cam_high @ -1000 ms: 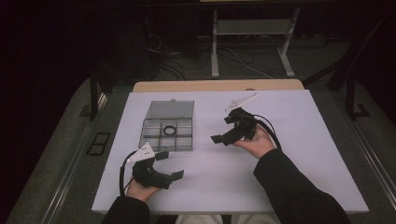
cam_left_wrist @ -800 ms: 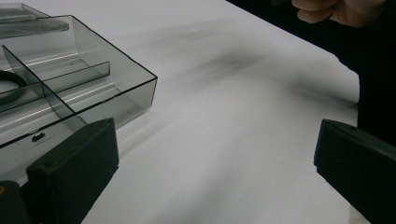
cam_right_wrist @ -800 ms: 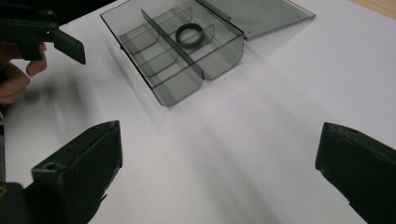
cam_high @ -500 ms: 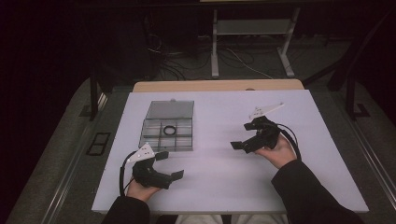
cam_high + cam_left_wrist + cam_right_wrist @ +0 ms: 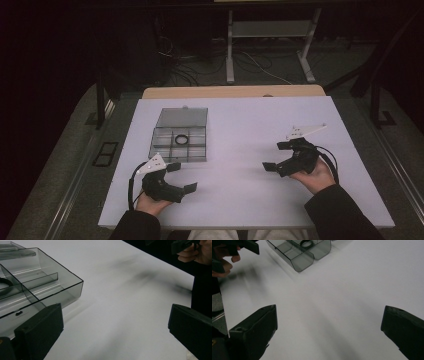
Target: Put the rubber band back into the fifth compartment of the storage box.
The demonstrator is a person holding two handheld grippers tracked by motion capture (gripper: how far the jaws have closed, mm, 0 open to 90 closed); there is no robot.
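Right claw (image 5: 278, 156) withdrawn rightward, wide open, empty

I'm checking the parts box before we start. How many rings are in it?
1. A black ring lies in a middle compartment of the clear box; the other compartments look empty, though tinted walls could hide something small.

No readable txt, labels, brands or nos. anywhere: desk, box, grippers all blank.
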